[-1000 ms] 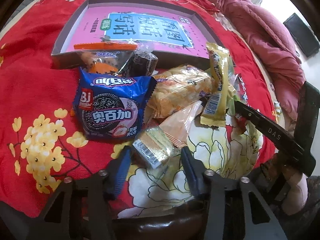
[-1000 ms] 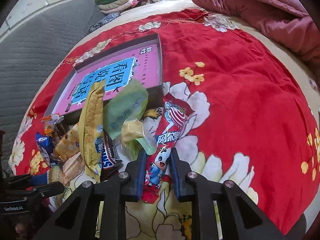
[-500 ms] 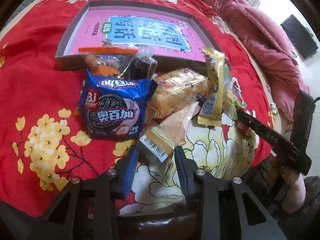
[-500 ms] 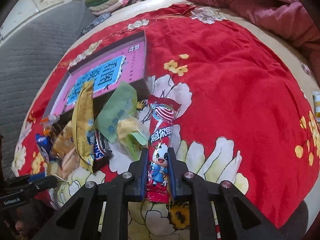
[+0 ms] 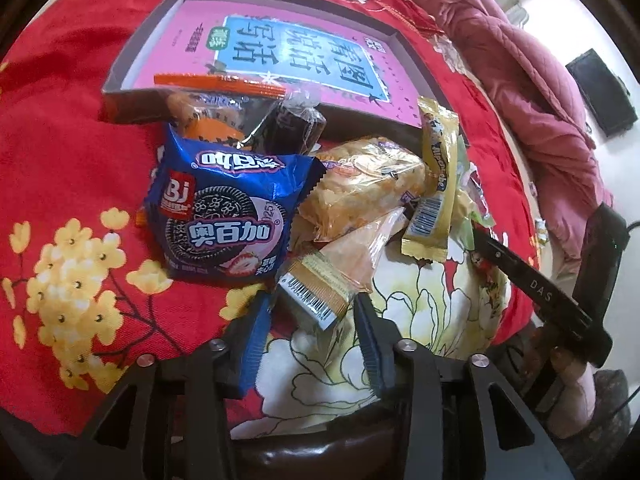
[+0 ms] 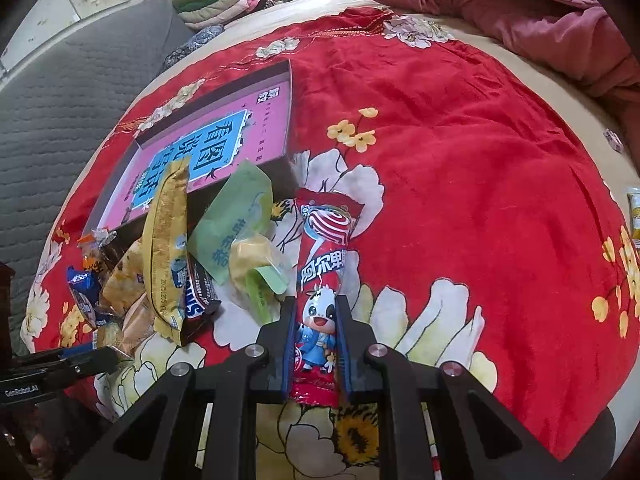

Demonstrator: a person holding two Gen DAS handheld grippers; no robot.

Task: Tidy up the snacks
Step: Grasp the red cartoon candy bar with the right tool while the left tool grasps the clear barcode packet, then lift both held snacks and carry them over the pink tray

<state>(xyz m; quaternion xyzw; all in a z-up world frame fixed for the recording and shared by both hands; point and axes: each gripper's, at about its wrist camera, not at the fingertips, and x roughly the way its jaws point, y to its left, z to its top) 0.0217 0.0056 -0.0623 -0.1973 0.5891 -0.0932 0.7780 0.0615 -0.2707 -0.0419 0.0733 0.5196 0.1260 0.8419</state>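
Note:
A pile of snacks lies on the red flowered bedspread in front of a shallow box [image 5: 148, 28] holding a pink book. My left gripper [image 5: 311, 304] is opening. The end of a gold barcode packet [image 5: 316, 292] sits between its fingers, with a gap showing on the left side. Behind it lie a blue cookie pack [image 5: 224, 216], a puffed snack bag [image 5: 368, 184] and a long yellow packet [image 5: 436, 172]. My right gripper [image 6: 314, 308] is shut on the lower part of a red cartoon-cow candy packet [image 6: 324, 240], to the right of the pile.
A green packet [image 6: 236, 220] and a dark chocolate bar [image 6: 200, 292] lie in the pile. A pink quilt [image 6: 520, 8] is heaped at the far right. Grey padding [image 6: 60, 80] borders the left, and a small packet [image 6: 634, 216] lies at the right edge.
My right jaws closed onto the red packet. My left jaws narrowed around the gold packet, then eased slightly apart. Neither hand travelled much.

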